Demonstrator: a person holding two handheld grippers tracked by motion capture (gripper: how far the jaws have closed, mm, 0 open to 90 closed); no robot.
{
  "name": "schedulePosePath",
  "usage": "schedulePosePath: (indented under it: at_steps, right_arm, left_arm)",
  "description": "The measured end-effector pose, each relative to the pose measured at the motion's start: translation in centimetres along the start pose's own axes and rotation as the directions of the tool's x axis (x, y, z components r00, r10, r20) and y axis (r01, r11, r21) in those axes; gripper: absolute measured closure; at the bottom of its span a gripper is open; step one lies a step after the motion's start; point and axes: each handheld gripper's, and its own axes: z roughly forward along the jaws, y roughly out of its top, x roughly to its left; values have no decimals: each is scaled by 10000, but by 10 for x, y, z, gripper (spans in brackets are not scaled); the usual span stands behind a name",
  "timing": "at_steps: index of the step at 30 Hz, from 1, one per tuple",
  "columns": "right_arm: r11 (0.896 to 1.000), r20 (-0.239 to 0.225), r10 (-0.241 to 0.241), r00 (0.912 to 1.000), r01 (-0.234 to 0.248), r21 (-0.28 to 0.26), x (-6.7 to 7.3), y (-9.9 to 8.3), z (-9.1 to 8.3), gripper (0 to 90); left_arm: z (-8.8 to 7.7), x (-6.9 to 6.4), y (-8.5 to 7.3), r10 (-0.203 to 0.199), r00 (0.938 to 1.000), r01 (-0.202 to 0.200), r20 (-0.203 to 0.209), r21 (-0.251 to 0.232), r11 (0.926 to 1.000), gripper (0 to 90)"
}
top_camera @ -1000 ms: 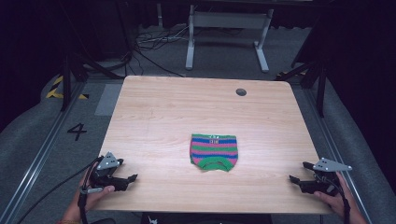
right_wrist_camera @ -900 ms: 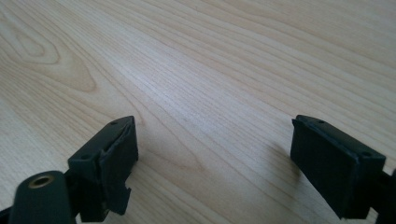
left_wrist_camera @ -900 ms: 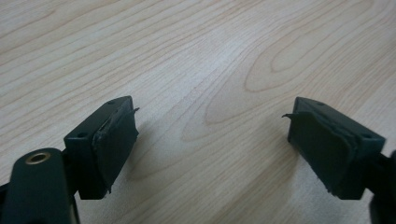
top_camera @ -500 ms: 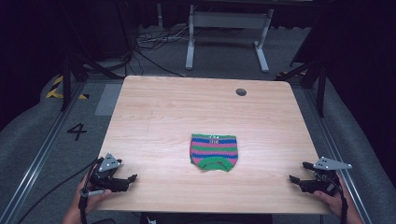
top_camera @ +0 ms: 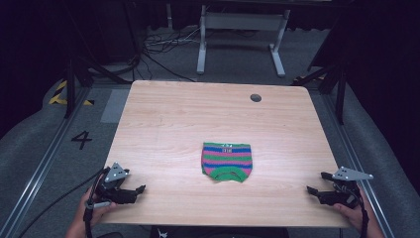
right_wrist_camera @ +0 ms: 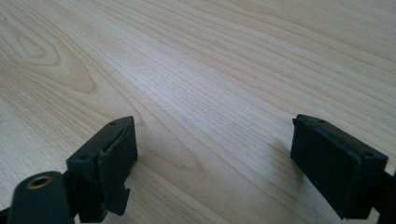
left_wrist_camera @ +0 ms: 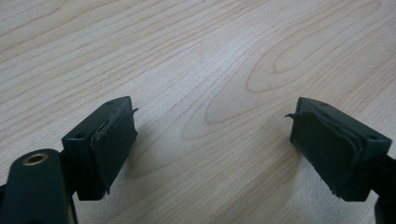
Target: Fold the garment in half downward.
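A small folded knit garment (top_camera: pixel 227 161), striped in green, pink and blue, lies flat near the middle of the wooden table (top_camera: pixel 198 119), a little toward the front. My left gripper (top_camera: pixel 136 190) rests at the front left corner, held by a hand, its jaws wide apart over bare wood (left_wrist_camera: pixel 210 116). At the front right corner my right gripper (top_camera: pixel 314 190) is also held low over the table, open with nothing between its fingers (right_wrist_camera: pixel 215 140). Both grippers sit well apart from the garment.
A round cable hole (top_camera: pixel 255 97) sits near the table's far right edge. Beyond the table stand a white metal frame (top_camera: pixel 240 29), loose cables on the grey floor (top_camera: pixel 163 47), and dark stands at both sides. A "4" marks the floor (top_camera: pixel 81 139) at left.
The left hand and its gripper shifted slightly toward the front edge. The garment and the right gripper stay where they were.
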Motion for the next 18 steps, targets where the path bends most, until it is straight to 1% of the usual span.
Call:
schedulePosePath:
  at_steps: [3, 6, 7, 9, 12, 14, 18]
  right_arm:
    - [10000, 5, -8, 10000, 8, -1, 0, 0, 0, 147]
    - [10000, 4, -6, 10000, 6, 0, 0, 0, 0, 147]
    - [10000, 4, -6, 10000, 6, -1, 0, 0, 0, 147]
    - [10000, 3, -5, 10000, 5, 0, 0, 0, 0, 147]
    - [10000, 2, -1, 10000, 1, 3, 0, 0, 0, 147]
    - [10000, 3, -6, 10000, 6, -2, 0, 0, 0, 147]
    - [10000, 5, -9, 10000, 9, -3, 0, 0, 0, 148]
  left_arm:
    - [0, 0, 0, 17, 10000, -17, -8, 16, 10000, 142]
    - [2, -2, 2, -162, 9998, 162, -64, 33, 9999, 132]
    - [2, -1, 2, -87, 9999, 88, -96, 67, 9999, 124]
    - [2, -2, 2, -160, 9999, 160, -27, 86, 9998, 123]
    - [3, -2, 3, -155, 9998, 156, -81, 78, 9998, 120]
    - [3, -2, 3, -238, 9997, 238, -28, 122, 9996, 113]
    - [3, -3, 3, -273, 9996, 273, -16, 119, 9996, 111]
